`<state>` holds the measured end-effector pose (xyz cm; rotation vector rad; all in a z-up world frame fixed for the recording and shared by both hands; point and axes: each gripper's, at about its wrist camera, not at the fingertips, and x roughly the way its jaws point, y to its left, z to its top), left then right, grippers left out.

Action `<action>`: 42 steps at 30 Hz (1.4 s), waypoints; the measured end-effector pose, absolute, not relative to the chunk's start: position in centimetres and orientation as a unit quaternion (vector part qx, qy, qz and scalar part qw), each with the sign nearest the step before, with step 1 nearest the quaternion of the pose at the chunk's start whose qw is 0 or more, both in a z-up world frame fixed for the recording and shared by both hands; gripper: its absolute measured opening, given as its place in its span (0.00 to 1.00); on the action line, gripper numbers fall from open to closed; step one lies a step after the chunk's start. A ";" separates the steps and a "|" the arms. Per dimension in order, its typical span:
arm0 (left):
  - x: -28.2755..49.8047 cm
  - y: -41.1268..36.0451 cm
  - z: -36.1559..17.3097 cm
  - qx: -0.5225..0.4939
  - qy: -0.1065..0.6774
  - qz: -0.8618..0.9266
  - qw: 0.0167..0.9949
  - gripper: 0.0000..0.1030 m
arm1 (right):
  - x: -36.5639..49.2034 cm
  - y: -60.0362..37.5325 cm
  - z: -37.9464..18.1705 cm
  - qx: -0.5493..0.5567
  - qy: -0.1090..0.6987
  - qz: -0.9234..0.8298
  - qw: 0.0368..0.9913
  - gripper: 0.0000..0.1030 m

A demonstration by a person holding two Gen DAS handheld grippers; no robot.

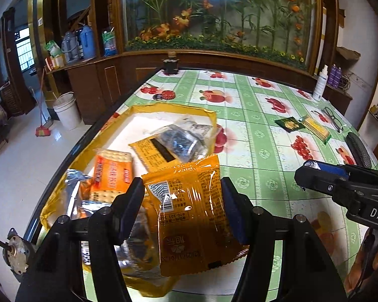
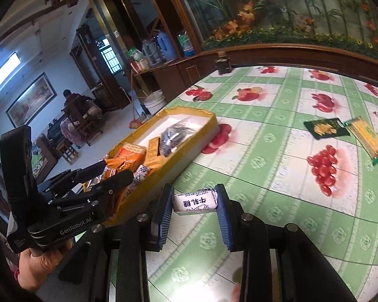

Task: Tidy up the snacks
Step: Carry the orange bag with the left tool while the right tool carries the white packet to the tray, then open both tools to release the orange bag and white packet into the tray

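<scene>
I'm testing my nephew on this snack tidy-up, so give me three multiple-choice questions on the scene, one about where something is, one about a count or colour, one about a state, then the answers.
1. Where does the yellow box stand?
A. at the table's left edge
B. on the floor
C. on the wooden cabinet

2. How many snack packets lie loose on the tablecloth beside the glasses?
A. none
B. two
C. five

3. What is the right gripper doing?
A. hanging open and empty
B. clamped on a small white wrapped candy
C. clamped on the glasses

Answers: 1 A, the box sits on the tablecloth right by the dark table edge. 2 B, a dark green packet and a long yellow-green packet lie there. 3 B, both blue pads press the candy's ends, while the left gripper holds an orange packet.
</scene>
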<state>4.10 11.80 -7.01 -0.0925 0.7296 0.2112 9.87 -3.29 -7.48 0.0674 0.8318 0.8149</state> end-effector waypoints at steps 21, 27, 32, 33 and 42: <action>2.7 19.1 -7.8 -0.086 0.357 0.159 0.917 0.59 | 11.3 6.9 -7.8 0.018 0.391 0.437 0.810 0.33; 2.4 20.4 -8.2 -0.091 0.359 0.169 0.913 0.59 | 11.7 9.0 -8.3 0.010 0.393 0.442 0.806 0.33; 2.8 21.3 -8.9 -0.094 0.366 0.173 0.909 0.59 | 12.5 10.7 -9.0 -0.005 0.399 0.437 0.806 0.33; 2.9 21.3 -8.9 -0.093 0.368 0.173 0.909 0.59 | 12.7 10.9 -9.3 -0.005 0.400 0.436 0.806 0.33; 4.3 20.7 -8.6 -0.082 0.368 0.162 0.912 0.59 | 14.3 11.6 -10.2 -0.005 0.408 0.422 0.809 0.33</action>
